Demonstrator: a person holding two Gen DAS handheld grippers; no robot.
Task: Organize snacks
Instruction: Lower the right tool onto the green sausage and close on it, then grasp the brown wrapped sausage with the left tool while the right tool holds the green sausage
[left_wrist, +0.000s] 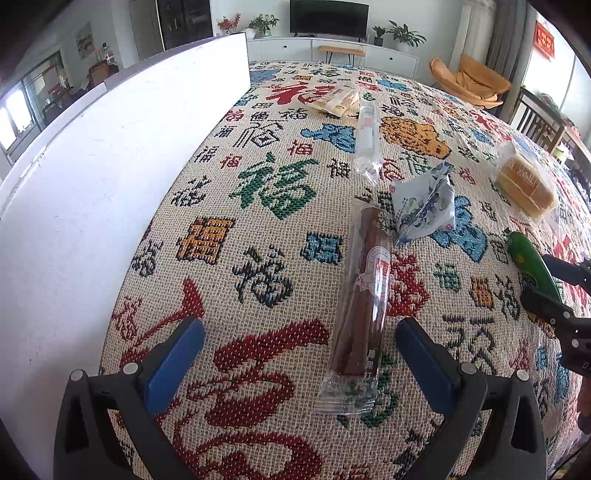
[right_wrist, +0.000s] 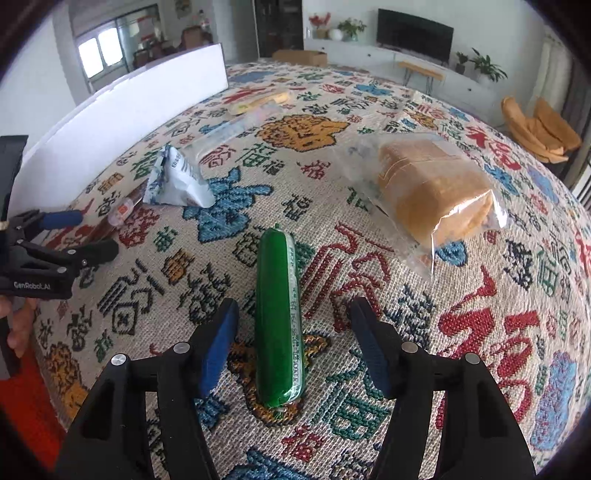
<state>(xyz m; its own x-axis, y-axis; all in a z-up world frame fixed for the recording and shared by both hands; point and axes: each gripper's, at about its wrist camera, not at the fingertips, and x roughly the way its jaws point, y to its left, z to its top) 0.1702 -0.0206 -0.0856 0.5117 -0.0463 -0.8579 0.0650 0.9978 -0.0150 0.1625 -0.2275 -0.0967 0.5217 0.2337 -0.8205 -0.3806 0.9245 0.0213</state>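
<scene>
The right wrist view is showing the glossy green plastic-cased sausage (right_wrist: 279, 317) lying lengthwise between the spread pads of the right tongs (right_wrist: 293, 345), which are standing open around it without touching. The left view is catching only its tip (left_wrist: 528, 264) at the tabletop's right edge. There the left tongs (left_wrist: 299, 354), also open and empty, are hovering with the long brown snack stick in clear crinkled wrap (left_wrist: 364, 306) just inside their right pad. Everything is resting on the coarse woven tabletop cloth (left_wrist: 258, 258); the bagged sliced bread loaf (right_wrist: 432, 192) is sitting farther back.
</scene>
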